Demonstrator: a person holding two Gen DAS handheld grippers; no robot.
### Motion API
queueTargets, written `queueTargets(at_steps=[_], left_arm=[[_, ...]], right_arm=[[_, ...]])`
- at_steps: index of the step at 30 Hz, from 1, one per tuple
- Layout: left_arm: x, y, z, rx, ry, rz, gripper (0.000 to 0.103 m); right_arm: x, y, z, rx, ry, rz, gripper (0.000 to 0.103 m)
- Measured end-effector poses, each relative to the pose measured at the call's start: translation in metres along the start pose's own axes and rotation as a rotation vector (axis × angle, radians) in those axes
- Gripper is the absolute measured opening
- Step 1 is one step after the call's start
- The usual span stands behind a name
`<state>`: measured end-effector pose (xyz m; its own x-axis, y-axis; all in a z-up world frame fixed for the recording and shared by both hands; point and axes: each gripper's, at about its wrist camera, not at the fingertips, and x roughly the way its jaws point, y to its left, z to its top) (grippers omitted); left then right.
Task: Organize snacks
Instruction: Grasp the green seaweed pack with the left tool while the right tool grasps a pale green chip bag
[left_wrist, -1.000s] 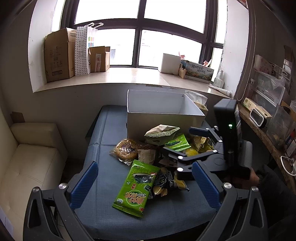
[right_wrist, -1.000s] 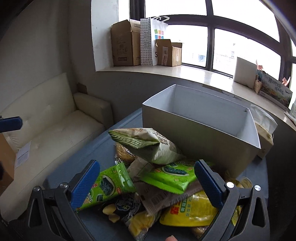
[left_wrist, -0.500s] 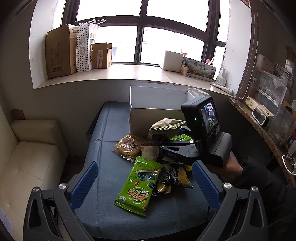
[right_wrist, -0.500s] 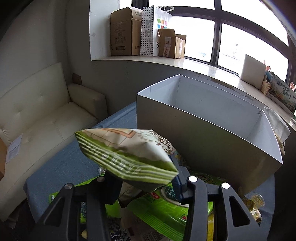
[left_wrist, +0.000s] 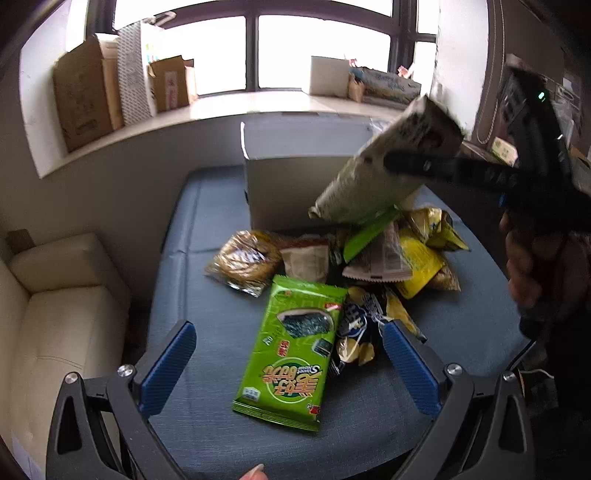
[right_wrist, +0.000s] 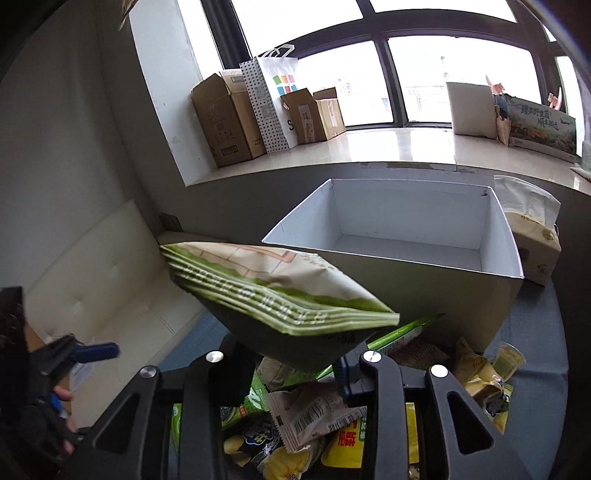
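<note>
The right gripper (right_wrist: 291, 363) is clenched on a puffy cream-and-green snack bag (right_wrist: 273, 291), holding it in the air just in front of the white box (right_wrist: 391, 266) and above the pile of snacks (left_wrist: 354, 266). The bag looks light, air-filled and crinkly, so it probably gives under pressure and its contents could crush; the grip sits low on the belly, and a hold nearer a sealed edge would likely slip less. The box is open-topped and looks empty inside, its near wall being the one thing to clear. A tissue pack (right_wrist: 532, 240) stands touching the box's right side. The left gripper (left_wrist: 288, 373) hangs released over the desk (left_wrist: 207, 317), well short of the box, with a flat green seaweed packet (left_wrist: 291, 354) lying between its fingers (left_wrist: 166, 365).
</note>
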<state>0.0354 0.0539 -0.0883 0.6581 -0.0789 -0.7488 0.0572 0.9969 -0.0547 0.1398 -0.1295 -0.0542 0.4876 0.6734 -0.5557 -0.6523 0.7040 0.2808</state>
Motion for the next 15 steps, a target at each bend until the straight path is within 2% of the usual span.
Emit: queueTargets(at_steps=[3,5,7,11,13,15], left_arm=[[0.034,0.0,-0.003,0.046,0.084,-0.039,0.103],[0.054,0.0,-0.005,0.07,0.124,-0.01,0.103],[0.067,0.001,-0.006,0.088,0.133,0.012,0.103],[0.091,0.008,-0.01,0.068,0.203,-0.067,0.103],[0.1,0.01,-0.012,0.062,0.238,-0.078,0.103],[0.107,0.013,-0.012,0.057,0.24,-0.07,0.103]], right_arm=[[-0.021,-0.002,0.003,0.017,-0.035,0.001,0.037],[-0.035,-0.003,0.005,0.031,-0.061,0.014,0.037],[-0.05,-0.003,0.007,0.041,-0.086,0.013,0.037],[-0.08,-0.002,0.005,0.051,-0.145,0.011,0.037],[-0.09,-0.002,0.004,0.054,-0.161,0.009,0.037],[-0.097,0.001,0.003,0.043,-0.171,0.014,0.037]])
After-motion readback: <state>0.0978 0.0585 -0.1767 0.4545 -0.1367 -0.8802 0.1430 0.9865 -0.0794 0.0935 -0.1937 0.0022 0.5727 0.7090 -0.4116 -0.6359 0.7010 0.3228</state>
